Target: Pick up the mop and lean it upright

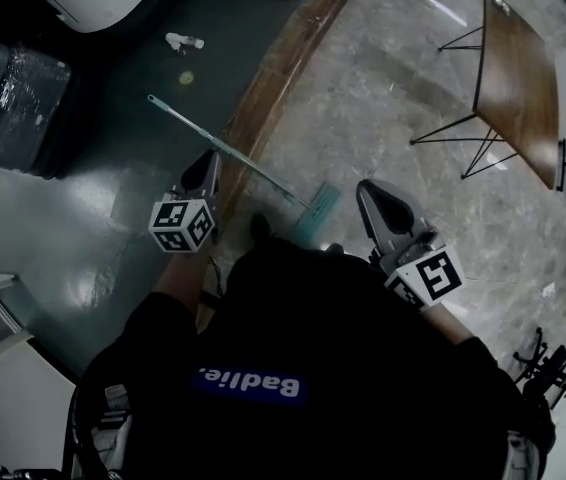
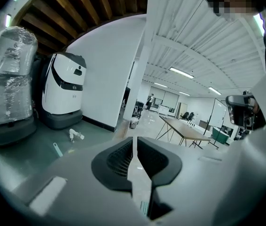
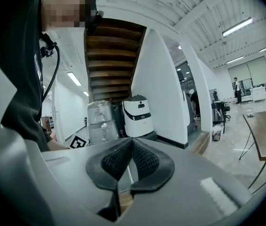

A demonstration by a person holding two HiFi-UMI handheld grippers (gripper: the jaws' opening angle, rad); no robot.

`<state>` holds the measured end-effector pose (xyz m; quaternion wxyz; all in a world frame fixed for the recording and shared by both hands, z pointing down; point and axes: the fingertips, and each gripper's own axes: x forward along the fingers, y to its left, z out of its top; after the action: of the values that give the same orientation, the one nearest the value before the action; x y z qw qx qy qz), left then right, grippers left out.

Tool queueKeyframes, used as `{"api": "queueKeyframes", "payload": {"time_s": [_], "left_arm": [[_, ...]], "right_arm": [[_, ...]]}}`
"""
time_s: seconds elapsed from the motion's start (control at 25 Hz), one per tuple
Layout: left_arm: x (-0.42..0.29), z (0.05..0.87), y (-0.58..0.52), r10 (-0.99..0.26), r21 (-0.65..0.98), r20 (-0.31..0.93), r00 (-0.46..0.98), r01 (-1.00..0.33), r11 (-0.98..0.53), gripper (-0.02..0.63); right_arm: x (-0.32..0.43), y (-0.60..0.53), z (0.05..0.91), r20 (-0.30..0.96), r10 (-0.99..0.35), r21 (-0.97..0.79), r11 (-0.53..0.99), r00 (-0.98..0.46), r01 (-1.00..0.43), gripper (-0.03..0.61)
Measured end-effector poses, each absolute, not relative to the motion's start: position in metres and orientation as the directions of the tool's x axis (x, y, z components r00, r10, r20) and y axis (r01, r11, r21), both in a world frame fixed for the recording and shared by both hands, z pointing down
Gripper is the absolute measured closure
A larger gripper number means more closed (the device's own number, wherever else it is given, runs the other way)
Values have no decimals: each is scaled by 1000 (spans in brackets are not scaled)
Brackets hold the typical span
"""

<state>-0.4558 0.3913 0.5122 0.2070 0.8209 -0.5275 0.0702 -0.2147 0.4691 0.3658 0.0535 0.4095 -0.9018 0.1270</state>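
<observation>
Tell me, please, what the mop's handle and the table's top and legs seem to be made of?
Mop handle: thin, pale teal, smooth; painted metal or plastic, the look leaves it open. Table top: brown with a dull sheen, probably wood or wood-look laminate. Table legs: thin dark rods, likely metal.

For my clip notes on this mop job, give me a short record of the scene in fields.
mop: lying flat on the floor, not held
left hand-held gripper: jaws barely apart, empty, left of the mop
right hand-held gripper: jaws together, empty, right of the mop
table: standing at far right
task state: mop not yet picked up
</observation>
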Motion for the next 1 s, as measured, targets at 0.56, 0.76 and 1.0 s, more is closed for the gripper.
{"api": "queueKeyframes", "payload": {"time_s": [0.56, 0.76, 1.0], "left_arm": [[-559, 608, 333, -795, 267, 465, 389, -918, -293, 551], [-576, 638, 324, -780, 257, 503, 373, -926, -277, 546], [-590, 665, 316, -762, 266, 532, 369, -927, -263, 542]], "right_arm": [[-283, 437, 377, 285, -745, -134, 592, -603, -795, 574], [-294, 433, 380, 291, -751, -124, 584, -592, -802, 574], [-318, 423, 386, 302, -733, -116, 606, -609, -787, 574]]}}
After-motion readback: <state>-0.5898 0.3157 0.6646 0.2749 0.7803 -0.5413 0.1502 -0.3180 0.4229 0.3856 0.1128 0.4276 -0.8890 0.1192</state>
